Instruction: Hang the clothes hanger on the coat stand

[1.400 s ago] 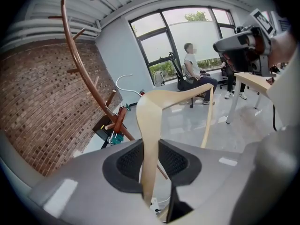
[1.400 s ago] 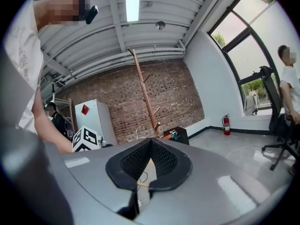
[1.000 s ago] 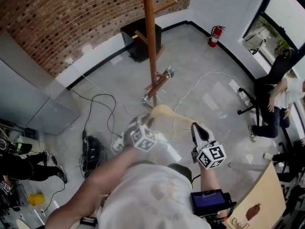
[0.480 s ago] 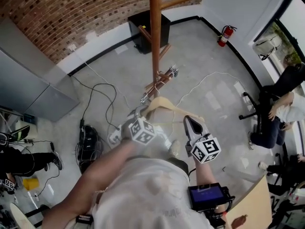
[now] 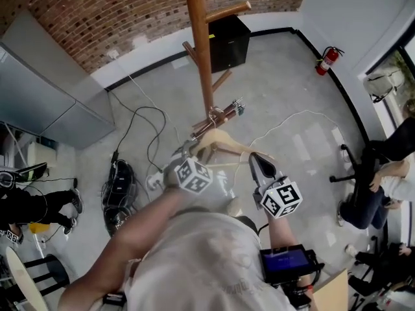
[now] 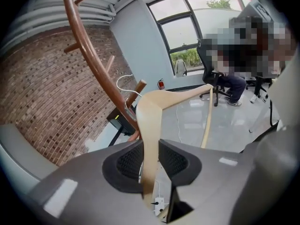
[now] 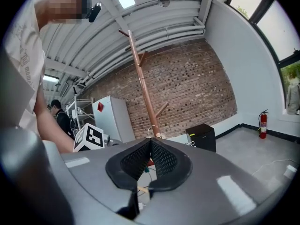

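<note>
The coat stand (image 5: pixel 198 44) is a brown wooden pole with slanted pegs, straight ahead of me. A pale wooden clothes hanger (image 5: pixel 228 145) hangs in the air just in front of its lower part. My left gripper (image 5: pixel 196 153) is shut on the hanger's left arm. In the left gripper view the hanger (image 6: pixel 151 111) runs up between the pads of the left gripper (image 6: pixel 150 161), with the stand (image 6: pixel 89 55) behind it at the left. My right gripper (image 5: pixel 260 165) sits by the hanger's right end. In its own view the right gripper (image 7: pixel 150 144) is shut with nothing in it.
A black box (image 5: pixel 228 41) stands behind the coat stand, and metal clips (image 5: pixel 224 107) lie at its foot. Cables (image 5: pixel 139 125) and a black bag (image 5: pixel 120 196) lie on the floor at the left. A fire extinguisher (image 5: pixel 327 60) stands by the wall. A person sits in a chair (image 5: pixel 379 173) at the right.
The hanger and both grippers have come a little nearer to the stand's pole. The head view has swung, so more of the floor at the left shows. The grips have not changed.
</note>
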Tool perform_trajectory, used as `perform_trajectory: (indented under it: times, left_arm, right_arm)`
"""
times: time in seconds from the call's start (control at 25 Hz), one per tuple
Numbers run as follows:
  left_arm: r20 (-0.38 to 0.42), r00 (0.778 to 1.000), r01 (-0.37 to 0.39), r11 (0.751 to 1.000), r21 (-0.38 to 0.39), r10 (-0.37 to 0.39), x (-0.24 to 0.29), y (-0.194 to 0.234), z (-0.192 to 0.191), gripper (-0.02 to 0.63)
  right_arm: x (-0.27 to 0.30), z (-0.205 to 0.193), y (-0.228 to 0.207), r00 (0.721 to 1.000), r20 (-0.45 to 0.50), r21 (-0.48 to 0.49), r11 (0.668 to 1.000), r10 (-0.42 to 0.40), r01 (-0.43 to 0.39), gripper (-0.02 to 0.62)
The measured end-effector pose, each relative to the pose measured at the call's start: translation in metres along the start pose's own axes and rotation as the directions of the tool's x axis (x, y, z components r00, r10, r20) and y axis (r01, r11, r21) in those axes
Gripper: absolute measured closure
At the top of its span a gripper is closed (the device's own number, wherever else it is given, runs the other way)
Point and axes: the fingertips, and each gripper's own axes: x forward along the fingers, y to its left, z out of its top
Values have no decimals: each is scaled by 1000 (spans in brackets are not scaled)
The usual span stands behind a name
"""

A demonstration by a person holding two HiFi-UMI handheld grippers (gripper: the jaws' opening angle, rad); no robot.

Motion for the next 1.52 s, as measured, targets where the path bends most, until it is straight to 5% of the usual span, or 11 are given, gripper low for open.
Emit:
perform_trajectory:
  times: [0.6,1.12,1.52]
  left_arm:
    - [-157,980,-126,992,-25,121,45,-11,-25,506]
    - [-185,947,-244,962,120,263,77,0,-39,503]
    - [-194,939,-256,954,156,284,78,7,-45,491]
  right_arm:
    - [13,8,-37,986,-90,-30,989,144,-147,581]
    - [3,12,-51,976,-122,-60,980,179,-188,581]
    - [-1,9,-51,967,-143,-73,972,212,-224,581]
